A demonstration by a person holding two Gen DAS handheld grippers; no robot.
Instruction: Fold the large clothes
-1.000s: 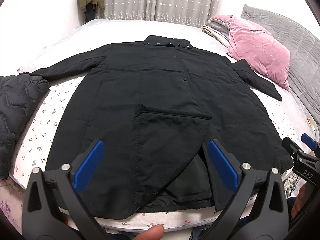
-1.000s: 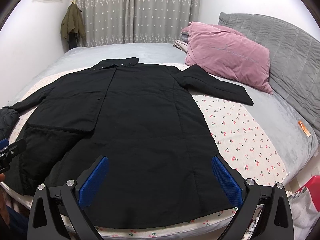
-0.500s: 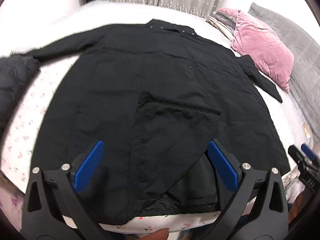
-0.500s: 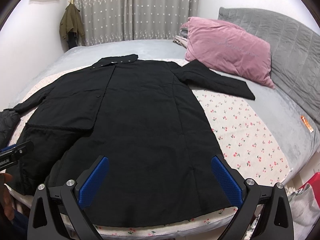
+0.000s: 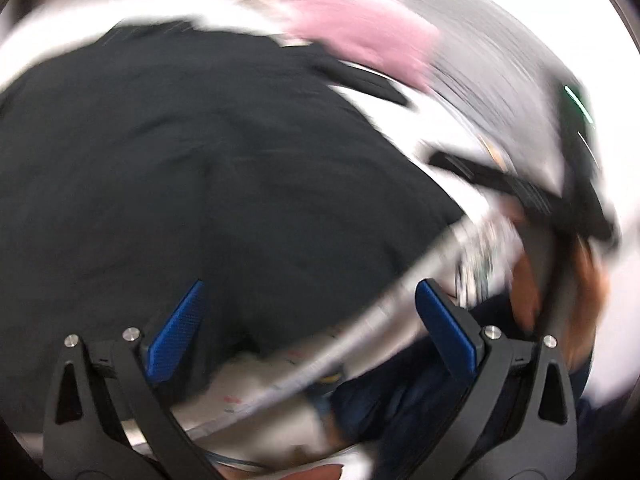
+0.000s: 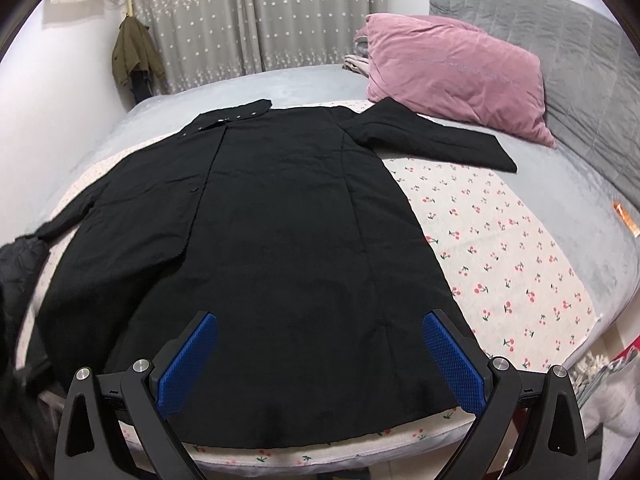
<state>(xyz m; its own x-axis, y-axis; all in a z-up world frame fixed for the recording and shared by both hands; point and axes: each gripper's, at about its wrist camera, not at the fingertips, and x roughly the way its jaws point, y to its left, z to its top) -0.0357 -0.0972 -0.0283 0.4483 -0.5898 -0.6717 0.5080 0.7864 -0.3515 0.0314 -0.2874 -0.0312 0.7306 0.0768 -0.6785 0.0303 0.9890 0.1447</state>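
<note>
A long black coat (image 6: 280,220) lies flat on the bed, collar at the far end, hem at the near edge, right sleeve (image 6: 436,136) stretched toward the pillow. My right gripper (image 6: 320,354) is open and empty above the hem. The left wrist view is heavily blurred; the coat (image 5: 180,160) fills its left side. My left gripper (image 5: 310,332) is open and empty over the coat's lower right corner. The right gripper (image 5: 520,188) shows blurred there at the right.
A cherry-print sheet (image 6: 500,248) covers the grey bed (image 6: 580,200). A pink pillow (image 6: 452,76) leans on the grey headboard (image 6: 560,28). A black quilted garment (image 6: 16,264) lies at the left edge. An olive jacket (image 6: 134,56) hangs by the curtains.
The left gripper has swung quickly to the right, toward the coat's lower right corner and bed edge, blurring its view. The right gripper has edged slightly forward. The coat has not moved.
</note>
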